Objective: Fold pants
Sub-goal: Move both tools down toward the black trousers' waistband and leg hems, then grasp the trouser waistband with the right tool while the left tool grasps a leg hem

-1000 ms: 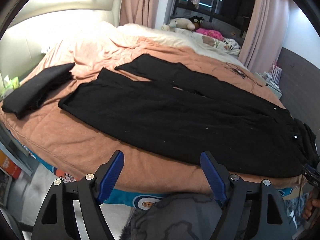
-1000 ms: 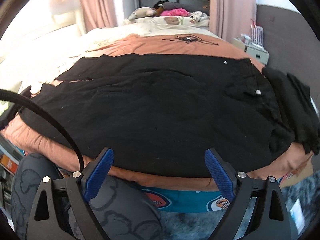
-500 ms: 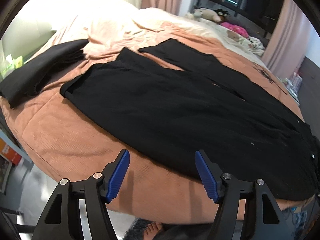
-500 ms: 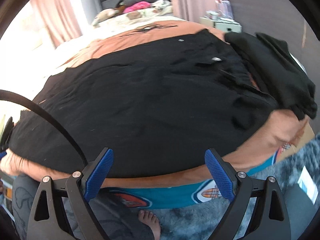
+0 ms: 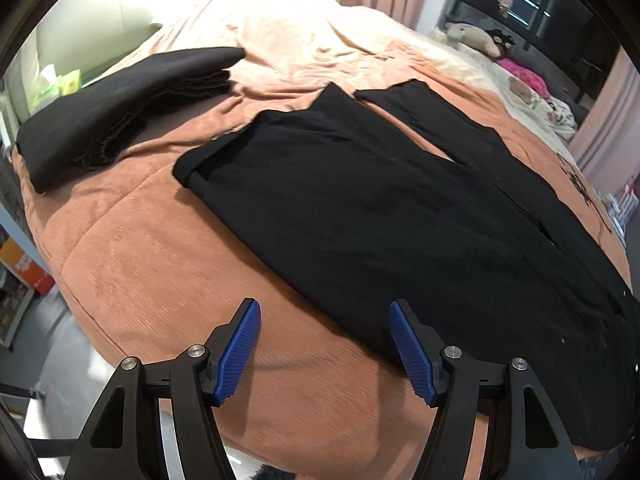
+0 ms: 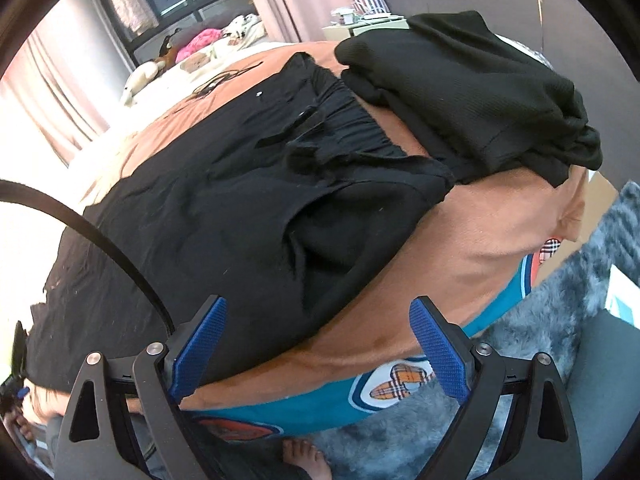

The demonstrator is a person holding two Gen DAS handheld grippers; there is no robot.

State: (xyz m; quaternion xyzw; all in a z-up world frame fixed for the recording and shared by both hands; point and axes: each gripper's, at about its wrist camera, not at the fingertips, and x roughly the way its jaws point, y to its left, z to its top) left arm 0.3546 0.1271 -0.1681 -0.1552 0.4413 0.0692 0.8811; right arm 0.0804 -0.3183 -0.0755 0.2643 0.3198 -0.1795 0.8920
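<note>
Black pants (image 5: 392, 208) lie spread flat across the orange-brown bedspread (image 5: 152, 248), legs toward the far left, waist at the right. My left gripper (image 5: 324, 350) is open and empty, over the near edge of the near leg. In the right wrist view the gathered waistband (image 6: 352, 128) and hip of the pants (image 6: 240, 220) fill the middle. My right gripper (image 6: 318, 350) is open and empty, just above the pants' near waist corner at the bed's edge.
A folded black garment (image 5: 120, 100) lies at the left of the bed. Another crumpled black garment (image 6: 480, 92) lies beside the waistband. Plush toys (image 5: 476, 36) and a cable (image 6: 216, 80) lie at the far side. A grey rug (image 6: 540, 380) and a bare foot (image 6: 306, 460) are below.
Both grippers moved forward over the bed. The left swung toward the leg ends, the right toward the waistband and tilted. Both stayed open.
</note>
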